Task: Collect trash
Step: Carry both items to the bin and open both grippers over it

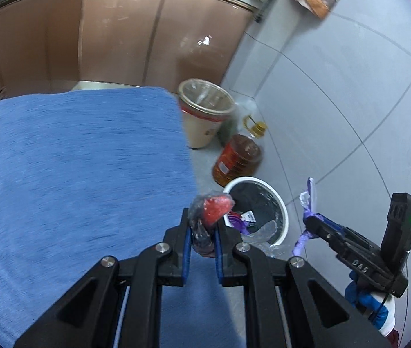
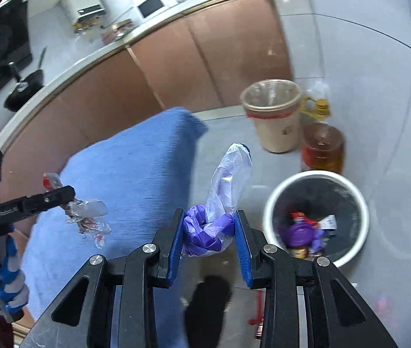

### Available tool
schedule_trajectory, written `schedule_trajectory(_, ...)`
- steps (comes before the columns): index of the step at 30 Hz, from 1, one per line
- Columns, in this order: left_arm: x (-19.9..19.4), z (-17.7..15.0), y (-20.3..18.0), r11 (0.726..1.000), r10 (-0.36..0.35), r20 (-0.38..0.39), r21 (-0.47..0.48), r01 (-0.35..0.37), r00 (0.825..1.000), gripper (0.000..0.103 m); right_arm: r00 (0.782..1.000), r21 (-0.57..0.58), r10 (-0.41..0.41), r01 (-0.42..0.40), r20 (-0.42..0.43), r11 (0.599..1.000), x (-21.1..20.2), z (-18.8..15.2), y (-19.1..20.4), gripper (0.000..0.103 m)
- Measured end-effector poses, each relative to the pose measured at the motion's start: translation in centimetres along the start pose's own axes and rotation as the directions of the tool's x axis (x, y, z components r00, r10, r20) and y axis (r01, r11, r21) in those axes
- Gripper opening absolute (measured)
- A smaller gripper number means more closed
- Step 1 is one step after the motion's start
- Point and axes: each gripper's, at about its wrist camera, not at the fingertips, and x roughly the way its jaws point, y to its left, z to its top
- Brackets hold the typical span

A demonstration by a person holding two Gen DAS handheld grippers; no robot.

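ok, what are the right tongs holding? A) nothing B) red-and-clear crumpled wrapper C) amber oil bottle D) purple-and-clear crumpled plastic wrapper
D: the right tongs pinch a purple-and-clear crumpled plastic wrapper between their blue pads, beside the white round bin; the red-and-clear crumpled wrapper sits in the left tongs.

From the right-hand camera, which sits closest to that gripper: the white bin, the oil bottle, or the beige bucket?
1. White bin, just right of the right gripper.
2. Oil bottle, behind the bin.
3. Beige bucket, farthest back, by the cabinets.
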Motion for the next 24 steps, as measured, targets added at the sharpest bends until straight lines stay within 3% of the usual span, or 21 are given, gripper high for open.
schedule_trajectory(10,10.3,2.9,-8.2,0.992,0.035,-0.076,0.124,-0.025,0.996,0.013,0.983,-0.003,-0.182,0.182,-0.029,0.983,3.5,0.7,-6.5,0.033)
schedule_trajectory(17,16.6,4.3,-10.9,0.985,0.079,-0.113,0.159,-0.06,0.99,0.013,0.963,-0.02,-0.265,0.264,-0.059,0.964,6.7,1.2,-9.0,0.034)
schedule_trajectory(24,20.9,4.9,-12.5,0.988,0.051,-0.143,0.151,-0.029,0.988,0.015,0.935,-0.043,-0.344,0.342,-0.08,0.939,9.0,1.6,-10.6,0.036)
